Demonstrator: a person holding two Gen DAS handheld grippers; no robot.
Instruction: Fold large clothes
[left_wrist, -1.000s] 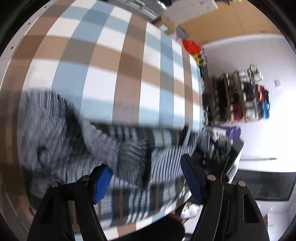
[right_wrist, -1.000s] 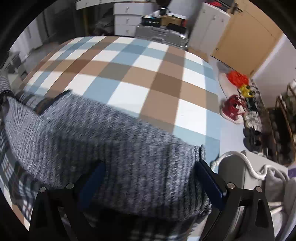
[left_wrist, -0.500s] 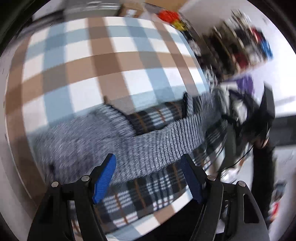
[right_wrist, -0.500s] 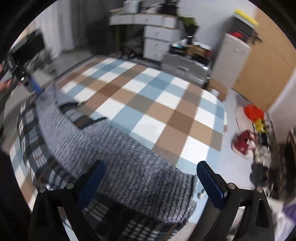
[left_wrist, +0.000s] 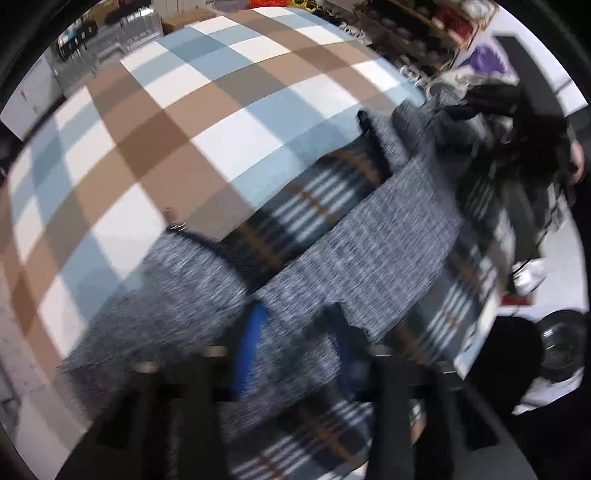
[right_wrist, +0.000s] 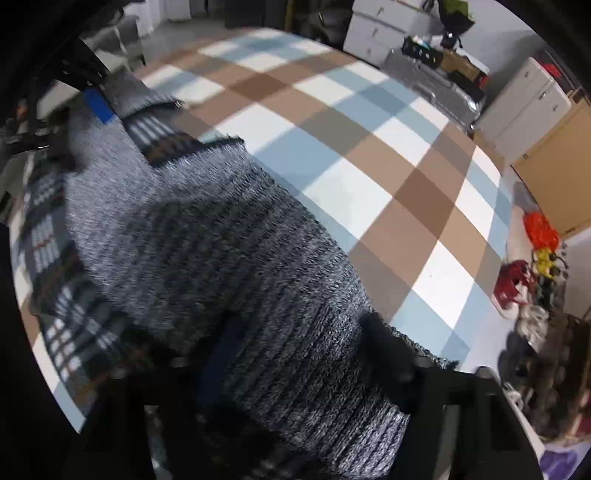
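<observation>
A large grey knit garment (left_wrist: 369, 251) with a dark plaid lining (left_wrist: 325, 192) lies along the near edge of a checked blue, brown and white surface (left_wrist: 207, 122). My left gripper (left_wrist: 295, 332) is low over the knit with its jaws part closed and fabric between the blurred fingers. In the right wrist view the same knit (right_wrist: 236, 266) fills the lower left. My right gripper (right_wrist: 299, 354) is also down on it, jaws narrowed, knit bunched between them. The left gripper (right_wrist: 92, 103) shows far left on the garment's other end.
The checked surface (right_wrist: 369, 155) stretches away beyond the garment. White drawers (right_wrist: 388, 26) and a cabinet (right_wrist: 524, 107) stand behind. Red and yellow items (right_wrist: 535, 243) lie on the floor at right. A shoe rack (left_wrist: 436, 22) stands beyond the surface's far corner.
Both grippers have dropped onto the knit and their jaws have narrowed from wide open. The left view has swung further round to the right.
</observation>
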